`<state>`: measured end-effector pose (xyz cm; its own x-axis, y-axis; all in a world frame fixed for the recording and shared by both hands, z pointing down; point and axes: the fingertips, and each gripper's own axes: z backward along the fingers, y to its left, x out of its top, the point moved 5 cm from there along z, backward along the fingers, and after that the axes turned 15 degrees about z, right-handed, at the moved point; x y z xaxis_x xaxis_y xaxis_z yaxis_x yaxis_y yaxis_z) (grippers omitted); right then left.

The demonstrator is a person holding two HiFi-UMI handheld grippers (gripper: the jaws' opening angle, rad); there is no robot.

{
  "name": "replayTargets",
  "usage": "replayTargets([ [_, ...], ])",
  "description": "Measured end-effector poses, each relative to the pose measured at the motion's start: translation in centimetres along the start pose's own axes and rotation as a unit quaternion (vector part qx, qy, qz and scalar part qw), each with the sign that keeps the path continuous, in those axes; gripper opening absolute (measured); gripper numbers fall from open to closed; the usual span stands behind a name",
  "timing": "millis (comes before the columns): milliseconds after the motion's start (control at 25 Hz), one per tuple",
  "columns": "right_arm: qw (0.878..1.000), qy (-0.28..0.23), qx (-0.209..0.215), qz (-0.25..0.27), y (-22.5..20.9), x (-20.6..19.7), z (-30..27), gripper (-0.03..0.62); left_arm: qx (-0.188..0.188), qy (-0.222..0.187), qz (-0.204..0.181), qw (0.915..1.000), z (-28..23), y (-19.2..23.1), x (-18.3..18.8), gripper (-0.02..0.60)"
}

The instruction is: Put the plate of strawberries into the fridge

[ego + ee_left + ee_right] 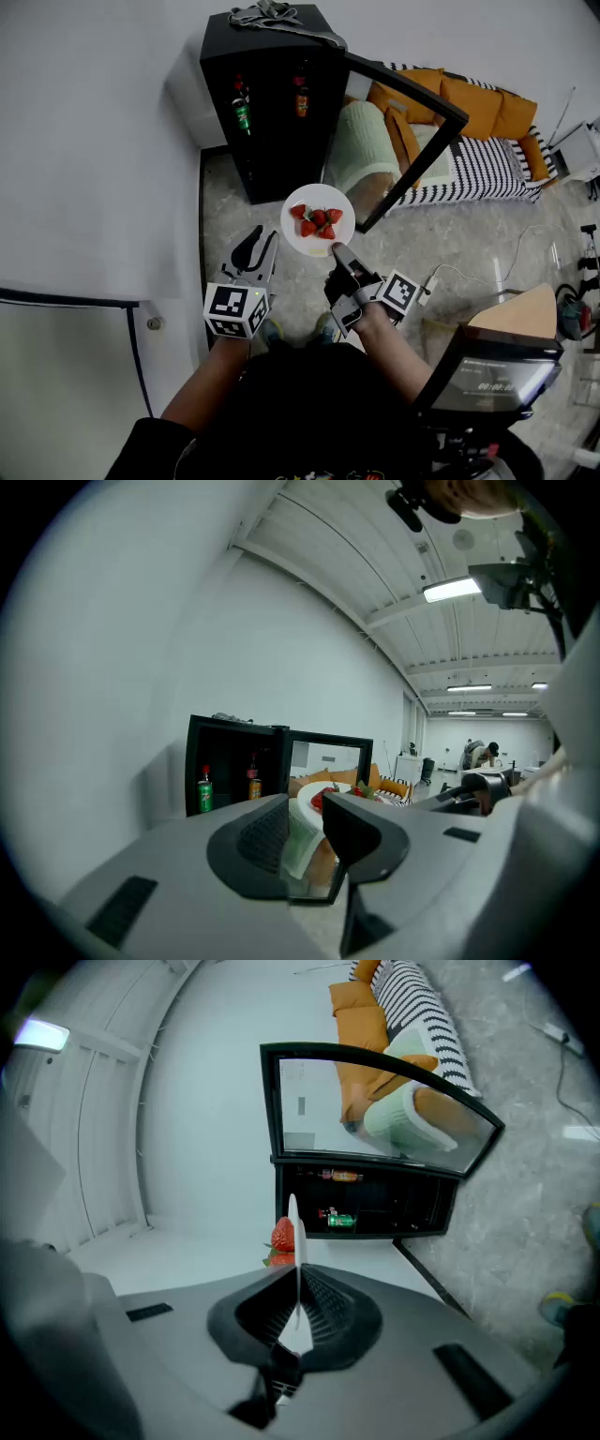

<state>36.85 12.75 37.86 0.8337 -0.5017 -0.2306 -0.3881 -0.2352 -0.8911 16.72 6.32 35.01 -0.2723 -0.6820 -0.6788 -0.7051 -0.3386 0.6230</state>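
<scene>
The head view shows the right tongs holding the white plate of strawberries in the air before the open black fridge, their own view shows them clamped on its rim, and the left tongs stand apart, empty.

Fridge interior lost in dark, labels on drinks too small

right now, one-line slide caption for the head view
Right gripper holds a plate of strawberries by its rim before the open fridge; left gripper open, empty.
</scene>
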Motion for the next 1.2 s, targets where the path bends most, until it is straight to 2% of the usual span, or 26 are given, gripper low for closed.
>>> replayTargets([
  [80,1.0,0.006,-0.003,-0.002,-1.5,4.6,0.4,0.015,0.005,0.0,-0.002,1.0,-3.8,-2.7,-0.4,0.115],
  [160,1.0,0.009,-0.004,0.0,-2.2,7.2,0.7,0.015,0.006,-0.002,-0.004,1.0,-5.9,-4.2,-0.5,0.115],
  [360,1.0,0.002,0.014,0.005,-0.7,6.0,0.6,0.015,0.002,-0.005,-0.014,0.9999,-4.0,-3.7,0.1,0.115],
  [560,1.0,0.024,0.006,-0.008,-4.5,11.0,1.0,0.015,0.021,0.003,0.001,0.9998,-9.0,-6.3,-2.6,0.115],
  [680,1.0,0.025,0.002,-0.012,-4.6,10.5,0.7,0.015,0.022,0.003,0.002,0.9997,-8.7,-5.8,-2.5,0.114],
  [840,1.0,0.007,0.012,-0.006,-2.3,6.1,-0.4,0.015,0.005,-0.005,-0.011,0.9999,-5.1,-2.8,-0.8,0.115],
  [1040,0.999,0.034,0.008,-0.019,-4.7,11.3,0.7,0.015,0.027,0.003,0.001,0.9996,-9.4,-6.7,-2.2,0.115],
  [1200,0.999,0.026,0.014,-0.021,-4.1,11.0,0.9,0.015,0.022,0.005,-0.007,0.9997,-9.1,-6.9,-1.7,0.115],
])
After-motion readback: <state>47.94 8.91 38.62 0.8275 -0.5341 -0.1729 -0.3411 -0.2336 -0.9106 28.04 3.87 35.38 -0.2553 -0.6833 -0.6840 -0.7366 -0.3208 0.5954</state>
